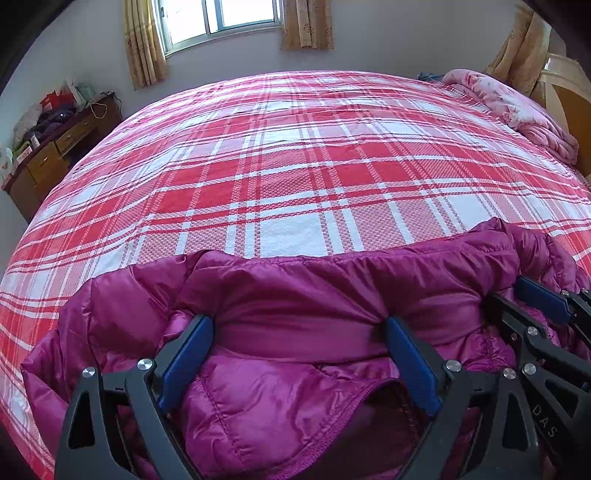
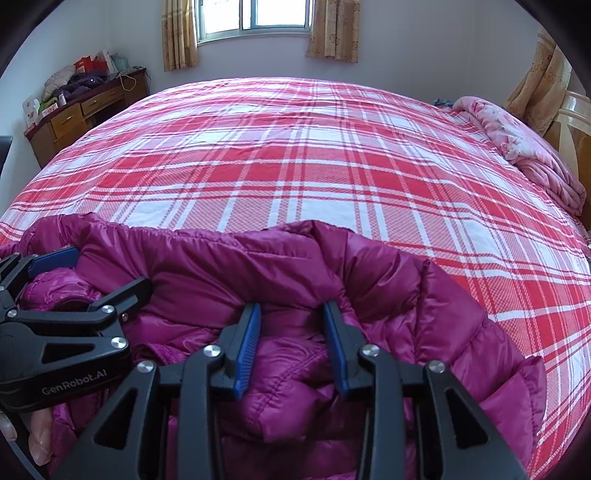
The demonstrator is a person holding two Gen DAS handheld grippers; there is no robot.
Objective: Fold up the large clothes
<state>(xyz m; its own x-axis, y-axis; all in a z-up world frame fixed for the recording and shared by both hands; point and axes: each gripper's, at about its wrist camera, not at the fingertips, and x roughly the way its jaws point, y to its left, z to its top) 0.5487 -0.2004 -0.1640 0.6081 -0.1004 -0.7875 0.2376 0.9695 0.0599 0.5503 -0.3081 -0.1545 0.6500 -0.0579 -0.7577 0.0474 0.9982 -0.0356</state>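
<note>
A magenta quilted down jacket lies bunched at the near edge of the bed; it also shows in the right wrist view. My left gripper is open, its blue pads wide apart, with a fold of the jacket between them. My right gripper stands partly open with its fingers pressed into the jacket's upper fold. The two grippers sit side by side: the right gripper appears at the left view's right edge, and the left gripper at the right view's left edge.
The bed has a red and white plaid cover. A pink floral quilt lies bunched by the headboard at far right. A cluttered wooden dresser stands at far left. A curtained window is behind.
</note>
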